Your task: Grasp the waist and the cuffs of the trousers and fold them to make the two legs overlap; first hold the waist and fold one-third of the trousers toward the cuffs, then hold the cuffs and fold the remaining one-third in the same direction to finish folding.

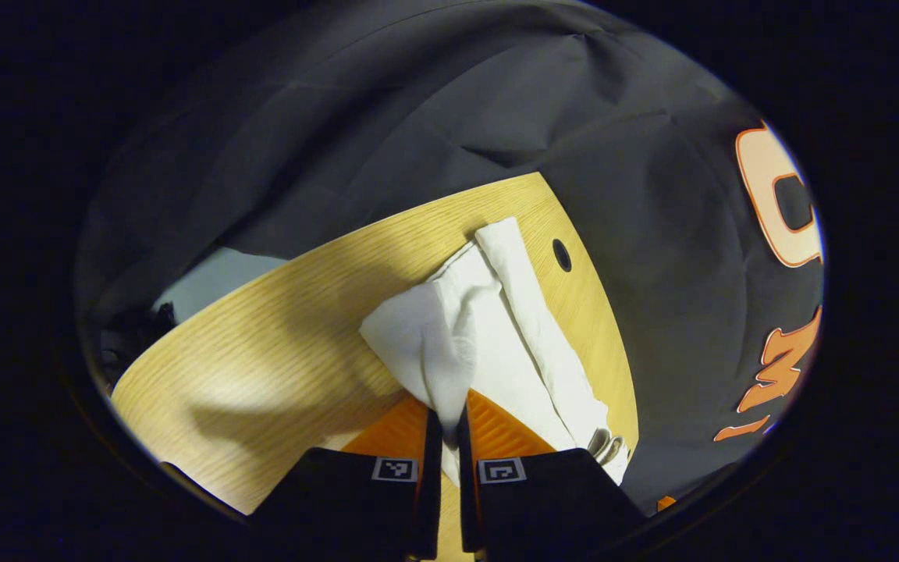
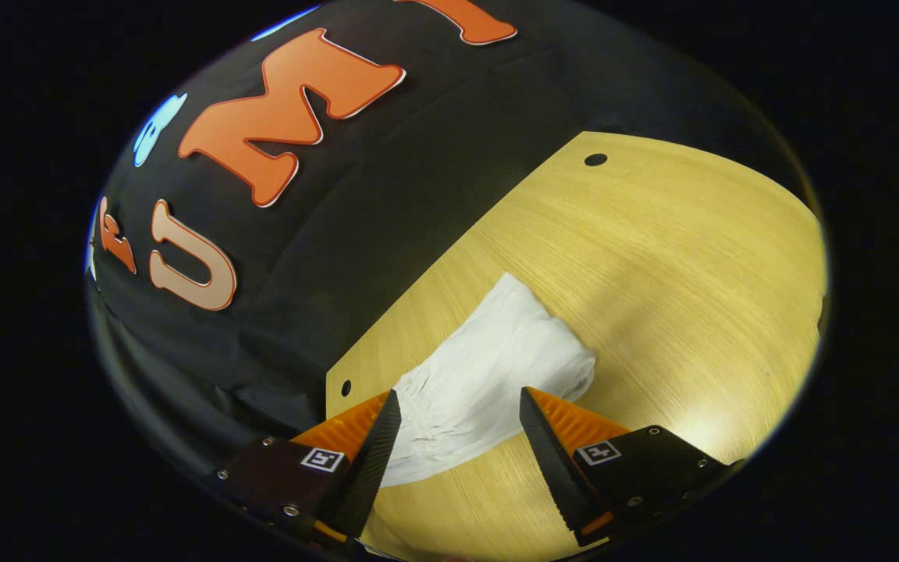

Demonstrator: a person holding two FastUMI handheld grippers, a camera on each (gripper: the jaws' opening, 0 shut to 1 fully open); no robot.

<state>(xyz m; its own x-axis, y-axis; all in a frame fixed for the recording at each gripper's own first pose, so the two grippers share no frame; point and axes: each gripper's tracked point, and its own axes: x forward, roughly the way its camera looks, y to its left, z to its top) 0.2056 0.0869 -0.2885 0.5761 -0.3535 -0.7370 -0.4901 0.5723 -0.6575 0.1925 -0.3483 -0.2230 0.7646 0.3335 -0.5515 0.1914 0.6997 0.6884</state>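
White trousers (image 1: 488, 328) lie on the wooden table (image 1: 278, 343), one end bunched and lifted toward me in the left gripper view. My left gripper (image 1: 449, 414) is shut on that bunched white cloth, which rises from between its two fingers. In the right gripper view the trousers (image 2: 488, 375) stretch away across the table (image 2: 652, 257) as a wrinkled band. My right gripper (image 2: 461, 410) hangs open just above the near part of the cloth, one finger on each side of it and nothing clamped.
The black booth cloth (image 1: 418, 117) surrounds the table on the far sides. Small round holes mark the tabletop near its edges (image 1: 562, 255) (image 2: 595, 159) (image 2: 346, 387). Bare wood extends to the right of the trousers in the right gripper view.
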